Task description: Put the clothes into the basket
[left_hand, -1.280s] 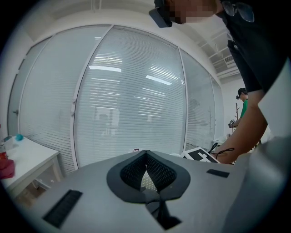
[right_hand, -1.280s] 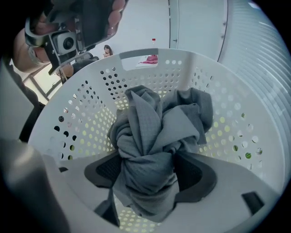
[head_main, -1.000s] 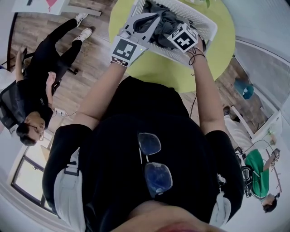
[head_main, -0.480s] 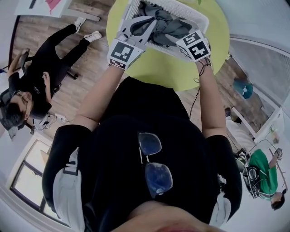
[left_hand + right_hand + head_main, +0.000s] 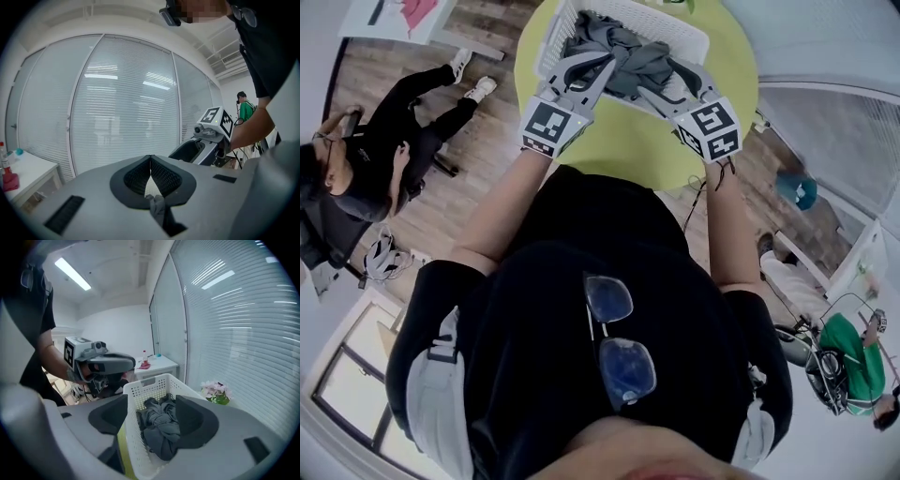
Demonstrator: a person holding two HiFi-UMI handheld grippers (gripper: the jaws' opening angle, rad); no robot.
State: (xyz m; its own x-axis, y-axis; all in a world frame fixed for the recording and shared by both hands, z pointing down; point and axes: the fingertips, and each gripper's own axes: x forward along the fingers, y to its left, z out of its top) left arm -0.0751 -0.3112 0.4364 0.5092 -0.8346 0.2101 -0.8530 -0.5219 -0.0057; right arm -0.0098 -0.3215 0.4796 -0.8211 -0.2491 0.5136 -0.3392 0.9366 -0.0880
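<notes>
A white slatted basket [image 5: 675, 23] [image 5: 154, 380] stands on the round table and holds a heap of grey clothes [image 5: 628, 52] [image 5: 161, 427]. My left gripper [image 5: 607, 64] [image 5: 150, 158] hovers over the basket's left side, nearly level. Its pads meet at the tips, and a fold of grey cloth [image 5: 157, 206] is caught in the gap behind them. My right gripper [image 5: 670, 80] [image 5: 152, 399] hangs above the basket's near right side, tilted down toward it. Its jaws stand wide apart and nothing is between them; the clothes lie below.
The basket rests on a yellow-green table [image 5: 637, 141]. A small bunch of flowers [image 5: 214, 392] sits beyond the basket by the blinds. A person in black [image 5: 375, 159] sits on the wooden floor at the left. A white side table [image 5: 157, 364] stands further back.
Both grippers have drawn back from the basket toward the body. The right one has risen out of the clothes heap and tilted more level; the left has lifted slightly.
</notes>
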